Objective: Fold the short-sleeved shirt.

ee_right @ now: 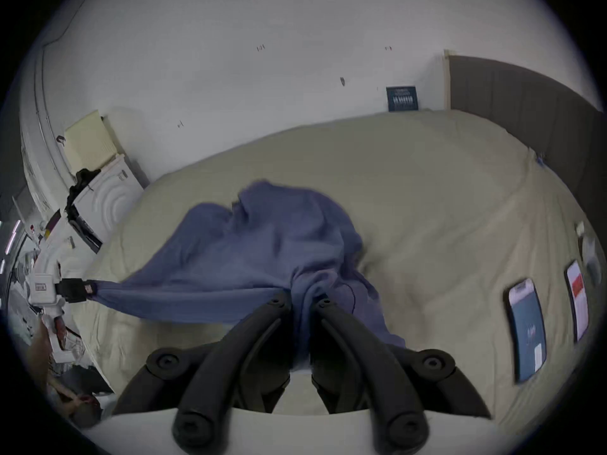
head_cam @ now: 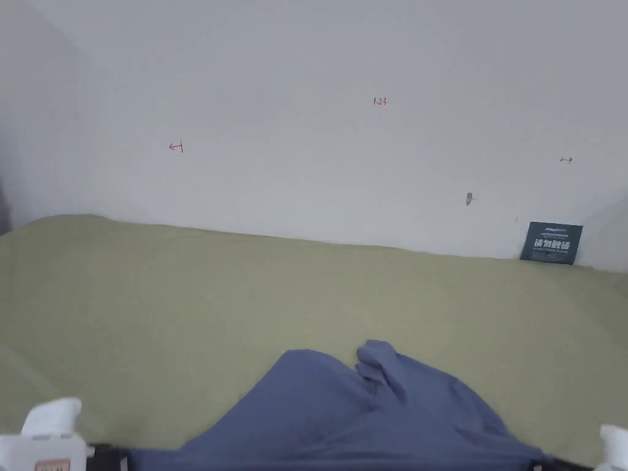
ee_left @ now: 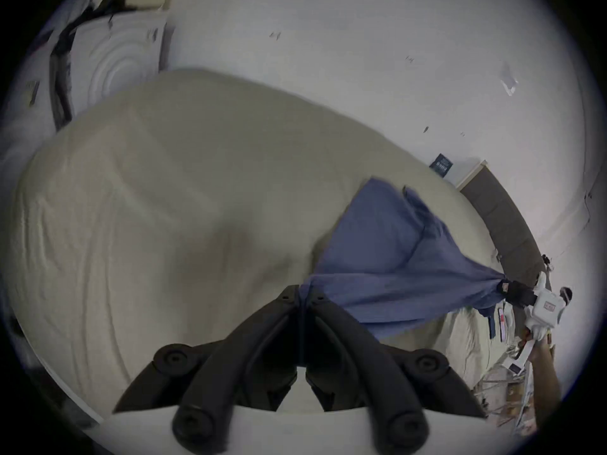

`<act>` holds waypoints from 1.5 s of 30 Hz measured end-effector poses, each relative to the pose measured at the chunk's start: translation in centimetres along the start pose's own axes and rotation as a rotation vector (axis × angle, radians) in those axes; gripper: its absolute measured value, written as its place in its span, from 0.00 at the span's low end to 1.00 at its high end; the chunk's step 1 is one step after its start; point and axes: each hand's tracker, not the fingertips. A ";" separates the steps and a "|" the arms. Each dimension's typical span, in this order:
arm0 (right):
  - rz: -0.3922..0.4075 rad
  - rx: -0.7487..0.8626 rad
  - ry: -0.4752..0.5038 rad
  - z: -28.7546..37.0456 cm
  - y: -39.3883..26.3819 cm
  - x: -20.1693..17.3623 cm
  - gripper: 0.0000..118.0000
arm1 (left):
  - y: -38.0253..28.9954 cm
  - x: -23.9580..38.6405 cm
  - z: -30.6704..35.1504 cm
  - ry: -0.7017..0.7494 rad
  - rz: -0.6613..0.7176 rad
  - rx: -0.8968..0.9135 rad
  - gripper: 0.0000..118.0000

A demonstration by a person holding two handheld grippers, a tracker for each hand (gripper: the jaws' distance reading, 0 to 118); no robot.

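Olive bedsheet [head_cam: 184, 306] lies under the blue shirt [head_cam: 343, 417], stretched between left gripper [ee_left: 303, 293] and right gripper [ee_right: 303, 299], both clamped on bunched hem; a hard tug could slip it free.

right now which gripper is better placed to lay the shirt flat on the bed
Neither alone: the left gripper and right gripper each pinch an end of the blue shirt, stretched between them above the bed. Probably both lower together.
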 end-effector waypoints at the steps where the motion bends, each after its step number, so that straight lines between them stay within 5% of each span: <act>1: 0.002 -0.014 -0.007 0.1 -1.0 0.2 0.08 | -1.0 -0.5 -0.3 0.001 0.013 -0.034 0.02; 11: 0.003 -0.082 -0.024 3.3 -7.9 0.2 0.08 | -9.7 -1.4 1.4 0.020 0.125 -0.104 0.03; 12: 0.000 -0.061 -0.014 3.5 -8.0 0.3 0.12 | -9.9 -1.3 1.7 0.011 0.135 -0.085 0.08; 13: 0.012 -0.033 -0.002 3.9 -8.0 0.3 0.23 | -10.1 -0.9 2.3 0.018 0.126 -0.061 0.28; 14: 0.022 -0.002 -0.010 3.7 -8.2 0.5 0.41 | -10.0 -0.2 3.1 0.053 0.103 -0.030 0.58; 15: 0.039 0.017 -0.019 4.4 -7.8 0.2 0.70 | -9.4 -0.4 3.3 0.038 0.079 -0.005 0.81; 16: 0.052 0.039 -0.008 5.2 -7.2 -0.2 0.78 | -9.1 0.1 4.8 0.016 0.044 0.048 0.82; 18: 0.086 0.148 0.039 7.7 -6.1 -1.2 0.74 | -8.5 1.7 7.4 -0.060 -0.060 0.190 0.81; 22: 0.186 0.295 -0.027 11.4 -4.4 -3.9 0.75 | -6.8 1.5 8.1 0.096 -0.285 0.342 0.80; 24: 0.201 0.297 -0.046 12.1 -4.0 -4.8 0.72 | -6.8 5.0 9.6 0.139 -0.336 0.325 0.70; 25: 0.203 0.277 -0.045 12.3 -3.8 -5.0 0.63 | -6.6 5.3 9.5 0.132 -0.315 0.305 0.49; 26: 0.209 0.243 -0.043 12.3 -3.9 -5.1 0.43 | -6.6 5.3 9.5 0.112 -0.302 0.286 0.09; 27: 0.208 0.233 -0.035 12.3 -4.0 -5.2 0.05 | -6.7 5.3 9.4 0.096 -0.287 0.284 0.00; 30: 0.237 0.238 -0.098 11.9 -4.6 -5.5 0.00 | -6.3 5.1 8.4 0.125 -0.268 0.267 0.00; 32: 0.222 0.122 -0.039 11.5 -4.8 -5.1 0.00 | -6.9 5.0 8.4 0.111 -0.255 0.228 0.00; 37: 0.207 0.116 -0.040 11.0 -5.9 -4.9 0.00 | -6.4 3.3 7.3 0.100 -0.253 0.168 0.01; 38: 0.202 0.114 -0.034 11.1 -6.3 -4.7 0.00 | -6.1 3.3 7.1 0.085 -0.267 0.141 0.08; 40: 0.187 0.106 -0.023 11.0 -5.9 -4.7 0.00 | -6.0 3.1 6.3 0.074 -0.293 0.083 0.73; 41: 0.182 0.104 -0.015 10.9 -5.8 -4.5 0.00 | -6.0 3.0 5.5 0.078 -0.301 0.026 0.92; 45: 0.197 0.103 -0.003 10.9 -5.5 -4.3 0.00 | -7.2 2.0 1.0 0.090 -0.315 -0.114 0.91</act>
